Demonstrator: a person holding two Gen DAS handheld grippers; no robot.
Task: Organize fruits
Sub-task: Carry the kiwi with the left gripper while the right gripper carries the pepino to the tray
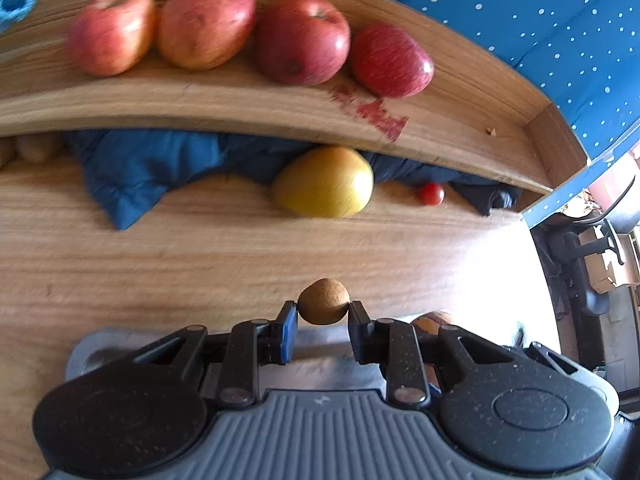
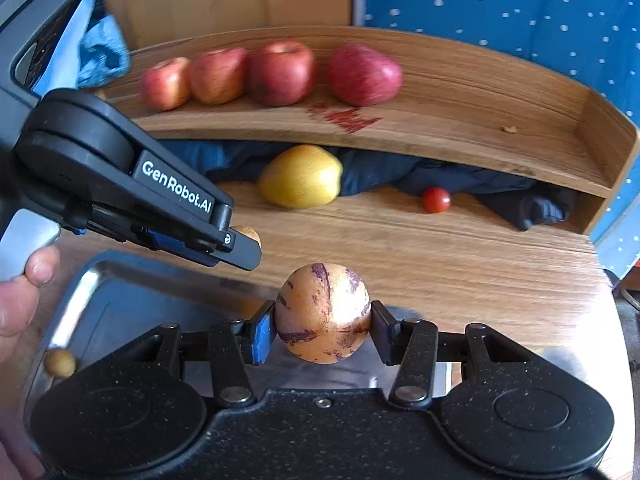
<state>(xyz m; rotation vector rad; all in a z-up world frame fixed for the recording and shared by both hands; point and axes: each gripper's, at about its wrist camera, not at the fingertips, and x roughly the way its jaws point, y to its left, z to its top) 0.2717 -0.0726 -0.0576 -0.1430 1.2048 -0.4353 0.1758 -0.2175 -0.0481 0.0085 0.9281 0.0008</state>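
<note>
The blue cloth is lying mostly hidden under the wooden shelf. The left gripper is covering most of its small brown fruit in the right wrist view. The metal tray is running off the near left edge.

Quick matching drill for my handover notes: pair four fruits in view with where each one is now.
1. red apples
2. yellow fruit
3. small brown fruit
4. purple-streaked fruit

A. in the right gripper
B. on the table by the blue cloth
C. on the wooden shelf
D. in the left gripper

Pairs: 1-C, 2-B, 3-D, 4-A
</note>
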